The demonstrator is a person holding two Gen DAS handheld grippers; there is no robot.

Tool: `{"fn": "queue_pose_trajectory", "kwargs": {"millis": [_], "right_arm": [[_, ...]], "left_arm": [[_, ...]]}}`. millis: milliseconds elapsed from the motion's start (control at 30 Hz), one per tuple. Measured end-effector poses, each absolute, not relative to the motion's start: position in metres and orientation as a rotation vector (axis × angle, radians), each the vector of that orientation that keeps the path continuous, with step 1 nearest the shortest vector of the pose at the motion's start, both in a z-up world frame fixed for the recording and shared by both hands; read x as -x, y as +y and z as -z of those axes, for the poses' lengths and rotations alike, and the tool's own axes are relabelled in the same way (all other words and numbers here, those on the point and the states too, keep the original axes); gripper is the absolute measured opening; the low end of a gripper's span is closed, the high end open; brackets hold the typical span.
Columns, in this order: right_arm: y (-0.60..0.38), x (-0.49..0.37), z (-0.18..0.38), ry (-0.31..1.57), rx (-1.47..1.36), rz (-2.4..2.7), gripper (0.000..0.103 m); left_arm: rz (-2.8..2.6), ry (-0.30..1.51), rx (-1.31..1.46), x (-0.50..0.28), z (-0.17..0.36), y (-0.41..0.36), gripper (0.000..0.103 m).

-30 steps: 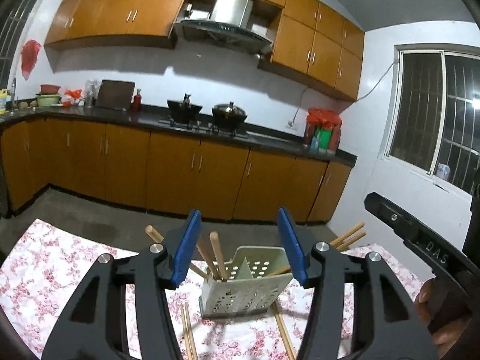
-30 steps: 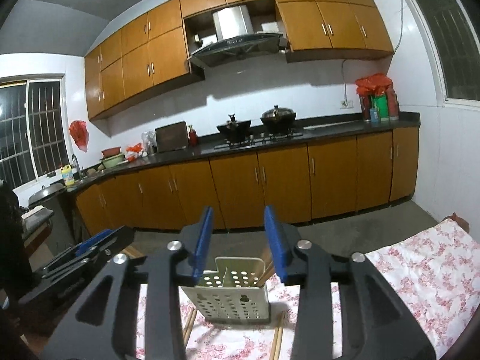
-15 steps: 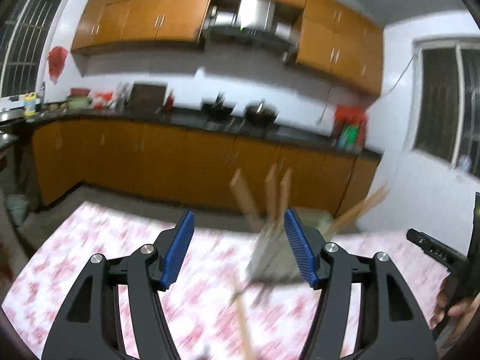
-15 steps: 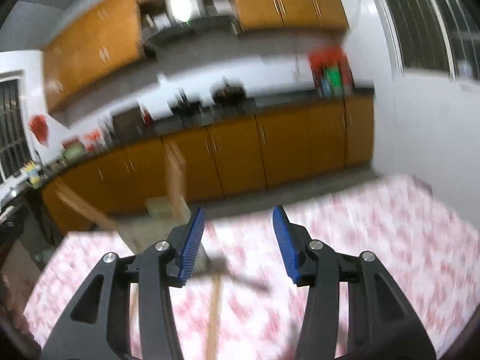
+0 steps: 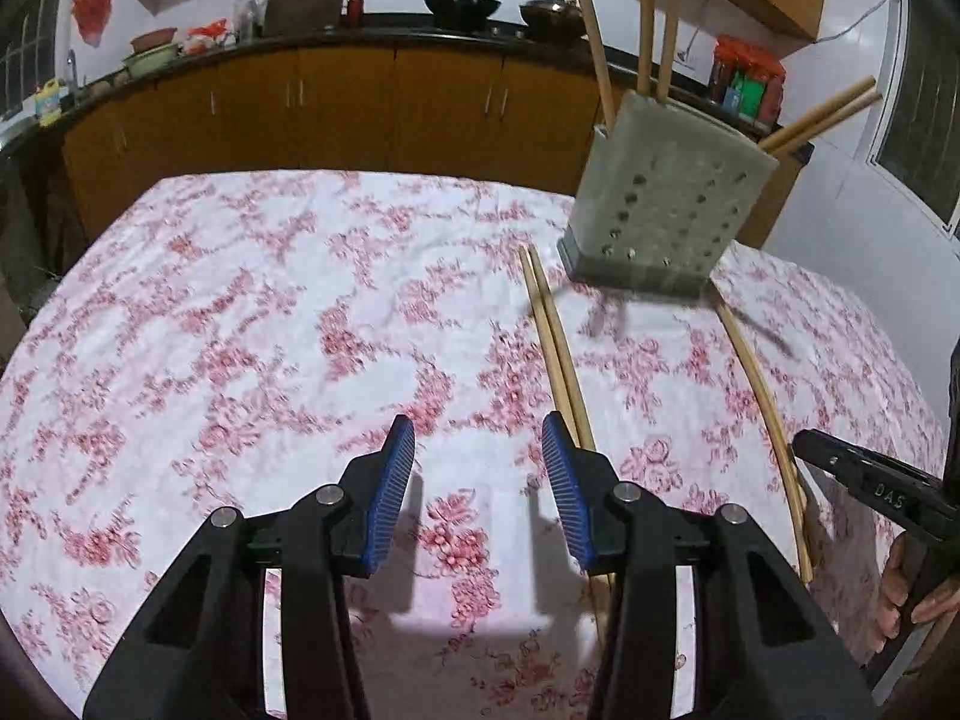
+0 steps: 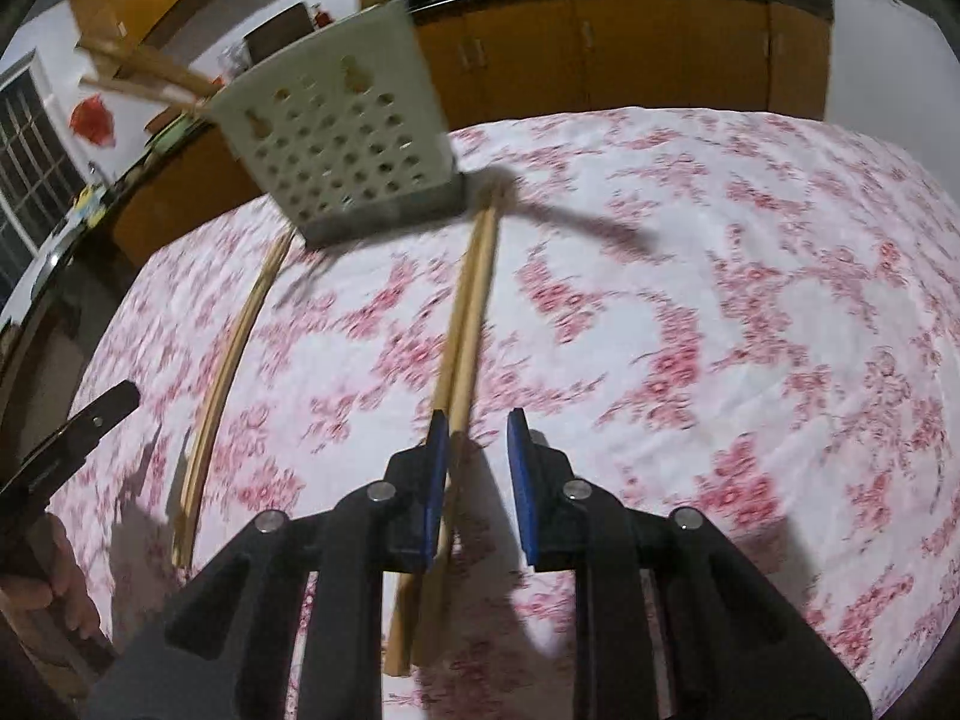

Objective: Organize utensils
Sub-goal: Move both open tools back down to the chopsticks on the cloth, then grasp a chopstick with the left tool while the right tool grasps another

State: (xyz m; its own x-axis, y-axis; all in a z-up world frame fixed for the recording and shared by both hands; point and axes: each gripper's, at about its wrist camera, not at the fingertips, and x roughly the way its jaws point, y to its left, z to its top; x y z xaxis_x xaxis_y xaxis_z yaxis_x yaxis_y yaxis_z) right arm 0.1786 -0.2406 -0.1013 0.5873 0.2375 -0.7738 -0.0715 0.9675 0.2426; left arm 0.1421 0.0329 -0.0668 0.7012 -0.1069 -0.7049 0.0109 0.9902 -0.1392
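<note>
A pale perforated utensil holder (image 5: 666, 204) with several chopsticks in it stands on the flowered tablecloth (image 5: 270, 324); it also shows in the right wrist view (image 6: 342, 132). A pair of chopsticks (image 5: 555, 348) lies on the cloth in front of it, and a second pair (image 5: 762, 414) lies further right. My left gripper (image 5: 477, 480) is open and empty, just left of the first pair. My right gripper (image 6: 477, 468) is open, low over a chopstick pair (image 6: 465, 324) that runs under its left finger. Another pair (image 6: 222, 384) lies to the left.
Wooden kitchen cabinets (image 5: 360, 96) and a dark counter with pots run behind the table. The table's far edge lies close behind the holder. The other gripper's black body (image 5: 876, 486) shows at the right edge of the left wrist view.
Both grippers have tilted down from facing the kitchen to looking at the tablecloth and moved closer to the chopsticks lying there. Both stay open.
</note>
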Motion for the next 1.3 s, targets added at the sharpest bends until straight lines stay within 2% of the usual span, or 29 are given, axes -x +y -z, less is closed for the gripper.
{"fn": "queue_pose_trajectory", "kwargs": {"millis": [133,200,300,367,567,900,1000,1300], "right_arm": [[-0.236,-0.180,0.100,0.918,-0.153,-0.173,0.017],[-0.237,-0.181,0.102,0.925,-0.129,-0.145,0.009],[-0.244,-0.182,0.102,0.913,-0.112,-0.083,0.009],[-0.251,-0.182,0.101,0.909,-0.117,-0.044,0.009],[-0.262,-0.182,0.101,0.903,-0.126,-0.019,0.009],[-0.264,-0.181,0.103,0.902,-0.109,-0.008,0.009],[-0.259,-0.180,0.103,0.899,-0.095,-0.024,0.013],[-0.249,-0.188,0.104,0.878,-0.014,-0.011,0.009]], "left_arm": [[0.090,0.809,0.131,-0.145,0.072,0.027,0.044],[0.104,0.820,0.131,-0.147,0.075,0.021,0.041],[0.132,0.840,0.130,-0.148,0.080,0.016,0.035],[0.158,0.857,0.127,-0.149,0.084,0.011,0.027],[0.202,0.890,0.090,-0.150,0.091,-0.002,0.017],[0.192,0.908,0.037,-0.154,0.097,-0.012,0.015],[0.176,0.905,0.032,-0.158,0.097,-0.013,0.009],[0.074,0.899,0.045,-0.174,0.096,0.018,0.007]]}}
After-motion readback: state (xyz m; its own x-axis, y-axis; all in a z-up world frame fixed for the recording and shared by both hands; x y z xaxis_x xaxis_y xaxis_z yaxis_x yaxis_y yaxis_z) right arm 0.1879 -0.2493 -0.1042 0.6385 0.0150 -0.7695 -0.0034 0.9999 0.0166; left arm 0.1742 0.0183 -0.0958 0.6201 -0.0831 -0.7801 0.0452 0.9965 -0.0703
